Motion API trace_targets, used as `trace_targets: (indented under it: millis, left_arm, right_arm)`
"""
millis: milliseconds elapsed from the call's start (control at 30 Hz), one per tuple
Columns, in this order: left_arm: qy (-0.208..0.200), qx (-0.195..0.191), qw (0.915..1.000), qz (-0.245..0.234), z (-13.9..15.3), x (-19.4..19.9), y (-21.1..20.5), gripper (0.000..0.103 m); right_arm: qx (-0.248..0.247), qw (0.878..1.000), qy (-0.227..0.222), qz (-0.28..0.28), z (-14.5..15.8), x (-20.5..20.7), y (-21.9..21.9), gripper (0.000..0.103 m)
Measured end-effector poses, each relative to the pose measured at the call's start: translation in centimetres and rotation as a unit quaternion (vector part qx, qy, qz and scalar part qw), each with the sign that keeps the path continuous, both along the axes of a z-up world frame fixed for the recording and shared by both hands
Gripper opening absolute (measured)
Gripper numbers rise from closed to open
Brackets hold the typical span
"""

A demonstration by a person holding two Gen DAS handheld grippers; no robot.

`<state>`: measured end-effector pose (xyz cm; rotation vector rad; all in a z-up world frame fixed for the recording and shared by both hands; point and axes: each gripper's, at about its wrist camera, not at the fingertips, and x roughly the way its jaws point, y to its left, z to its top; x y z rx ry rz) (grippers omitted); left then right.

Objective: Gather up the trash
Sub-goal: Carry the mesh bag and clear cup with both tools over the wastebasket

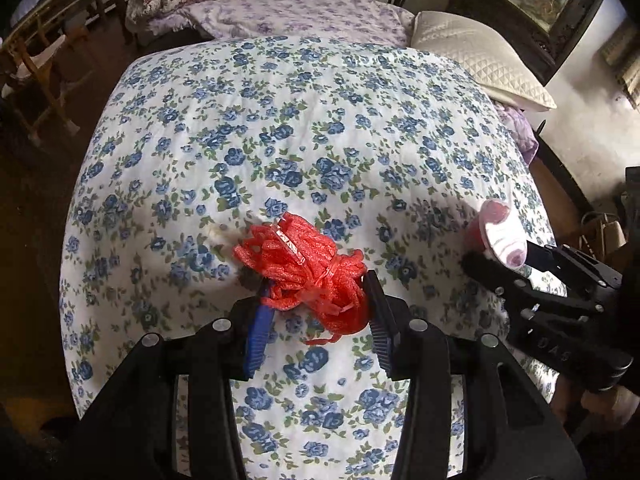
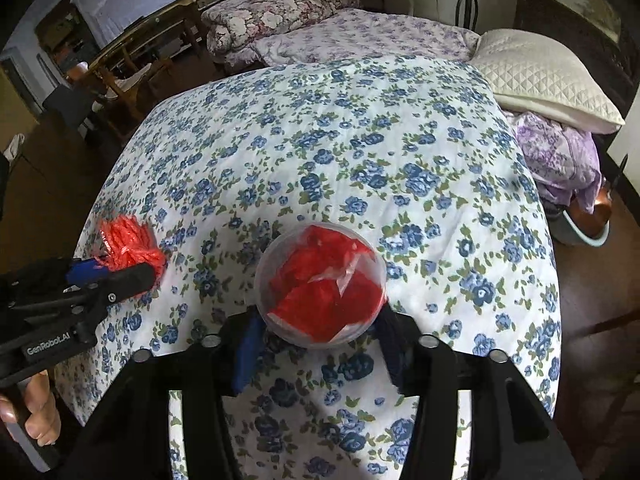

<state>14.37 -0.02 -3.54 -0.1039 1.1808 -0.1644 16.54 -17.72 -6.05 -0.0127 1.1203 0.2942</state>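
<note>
My left gripper (image 1: 318,294) is shut on a crumpled red mesh net (image 1: 304,270) and holds it just above the blue-flowered bedspread (image 1: 280,140). The net also shows at the left of the right wrist view (image 2: 128,246), held by the left gripper (image 2: 120,270). My right gripper (image 2: 320,322) is shut on a clear plastic cup (image 2: 320,282) stuffed with red plastic scraps, its mouth facing the camera. The cup (image 1: 498,234) and the right gripper (image 1: 496,264) show at the right of the left wrist view.
A white quilted pillow (image 1: 480,56) lies at the bed's far right. A second bed with a purple-flowered sheet (image 1: 304,12) and folded quilt (image 2: 276,12) stands behind. Wooden chairs (image 1: 44,60) stand on the dark floor to the left. A basin (image 2: 584,232) sits right of the bed.
</note>
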Motion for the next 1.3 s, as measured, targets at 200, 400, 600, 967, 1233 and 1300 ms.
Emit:
trace_targets:
  millis: [200, 400, 600, 967, 1233, 1300]
  left_arm:
    - [0.003, -0.014, 0.9999, 0.004, 0.1, 0.3, 0.6, 0.065]
    - [-0.004, -0.020, 0.9994, 0.029, 0.6, 0.6, 1.9, 0.073]
    - [0.019, 0.002, 0.9995, 0.027, -1.1, 0.7, 0.9, 0.073]
    - [-0.040, 0.004, 0.9992, -0.003, 1.4, -0.9, -0.7, 0.043]
    - [-0.053, 0.032, 0.9980, -0.017, 2.8, -3.8, -2.7, 0.043]
    - [-0.061, 0.038, 0.9969, -0.032, 3.6, -4.5, -3.9, 0.043]
  right_arm:
    - [-0.027, 1.000, -0.012, 0.010, -0.1, 0.1, 0.9, 0.068]
    - [-0.026, 1.000, -0.014, 0.010, -0.2, 0.3, 1.0, 0.069]
    - [-0.027, 0.999, -0.016, 0.006, -0.2, 0.3, 1.1, 0.062]
    - [0.016, 1.000, -0.013, -0.021, 1.5, -0.7, -1.0, 0.058]
    - [0.041, 0.997, -0.053, -0.033, 5.2, -5.1, -4.3, 0.058]
    - [0.049, 0.996, -0.062, -0.041, 5.9, -6.5, -6.0, 0.058]
